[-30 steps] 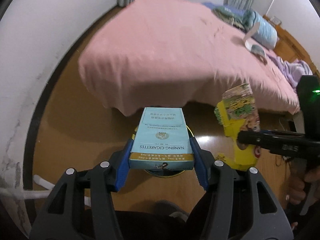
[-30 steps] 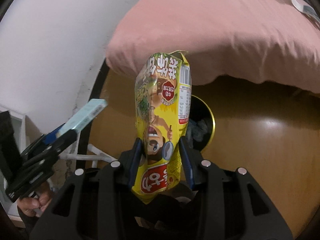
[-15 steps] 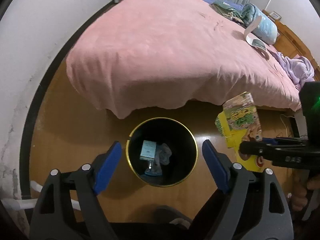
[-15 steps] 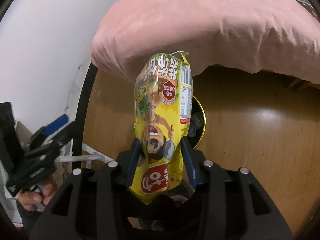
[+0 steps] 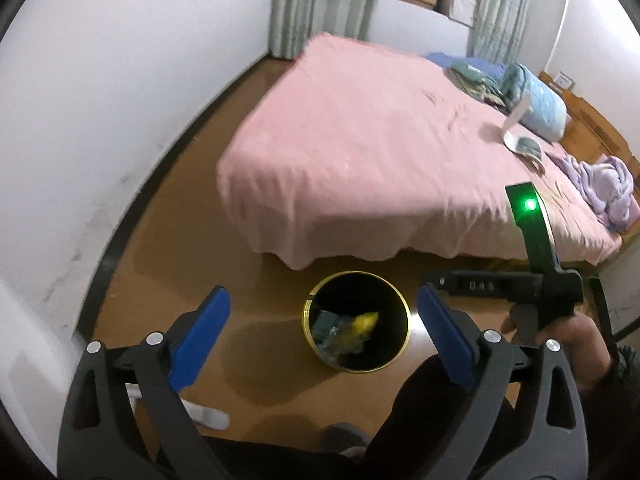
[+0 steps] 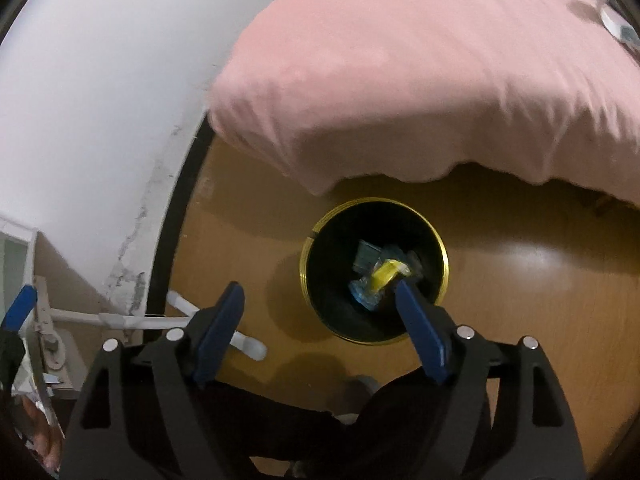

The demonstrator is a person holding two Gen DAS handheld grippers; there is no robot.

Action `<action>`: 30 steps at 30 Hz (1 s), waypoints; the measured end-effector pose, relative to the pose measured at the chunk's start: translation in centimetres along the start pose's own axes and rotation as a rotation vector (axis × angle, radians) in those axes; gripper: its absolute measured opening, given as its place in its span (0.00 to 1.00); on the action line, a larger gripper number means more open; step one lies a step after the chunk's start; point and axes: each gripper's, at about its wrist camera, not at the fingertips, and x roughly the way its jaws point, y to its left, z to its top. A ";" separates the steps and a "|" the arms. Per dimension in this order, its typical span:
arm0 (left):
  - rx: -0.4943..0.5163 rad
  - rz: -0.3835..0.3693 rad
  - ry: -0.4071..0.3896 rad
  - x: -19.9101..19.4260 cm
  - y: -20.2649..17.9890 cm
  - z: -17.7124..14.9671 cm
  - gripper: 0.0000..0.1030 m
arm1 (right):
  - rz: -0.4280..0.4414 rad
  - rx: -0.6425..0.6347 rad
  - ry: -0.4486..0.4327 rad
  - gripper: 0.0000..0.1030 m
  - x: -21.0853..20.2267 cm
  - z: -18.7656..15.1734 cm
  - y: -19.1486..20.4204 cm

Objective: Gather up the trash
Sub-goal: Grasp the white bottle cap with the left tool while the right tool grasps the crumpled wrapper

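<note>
A black trash bin with a gold rim (image 5: 404, 312) (image 6: 306, 248) stands on the wooden floor at the foot of the bed. Inside it lie the yellow snack bag (image 5: 362, 322) (image 6: 386, 273), the pale blue cigarette box (image 5: 326, 322) (image 6: 366, 258) and some crumpled wrappers. My left gripper (image 5: 320, 334) is open and empty, held above the bin. My right gripper (image 6: 320, 320) is open and empty, also above the bin; its body shows at the right of the left wrist view (image 5: 532, 276).
A bed with a pink cover (image 5: 380, 152) (image 6: 420, 64) stands right behind the bin, with clothes and a pillow (image 5: 532, 100) at its far end. A white wall (image 5: 100, 100) runs along the left. A white object (image 6: 216, 328) lies on the floor by the wall.
My left gripper opened and dropped the cigarette box into the bin. Then my right gripper opened and the yellow snack bag fell into the bin. Both grippers have lifted higher.
</note>
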 end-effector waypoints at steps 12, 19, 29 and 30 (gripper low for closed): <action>-0.271 0.287 -0.146 -19.2 12.3 -8.1 0.93 | 0.255 -0.597 -0.155 0.83 -6.2 -6.8 28.0; -0.595 0.587 -0.154 -31.1 21.3 -20.4 0.93 | 0.528 -1.056 0.023 0.83 -4.7 -21.0 46.1; -0.955 0.854 -0.129 -43.0 24.6 -36.9 0.93 | 0.684 -1.579 0.189 0.75 -4.1 -39.6 59.5; -0.978 0.858 -0.134 -43.5 25.0 -37.8 0.93 | 0.678 -1.607 0.199 0.70 -3.8 -40.5 60.0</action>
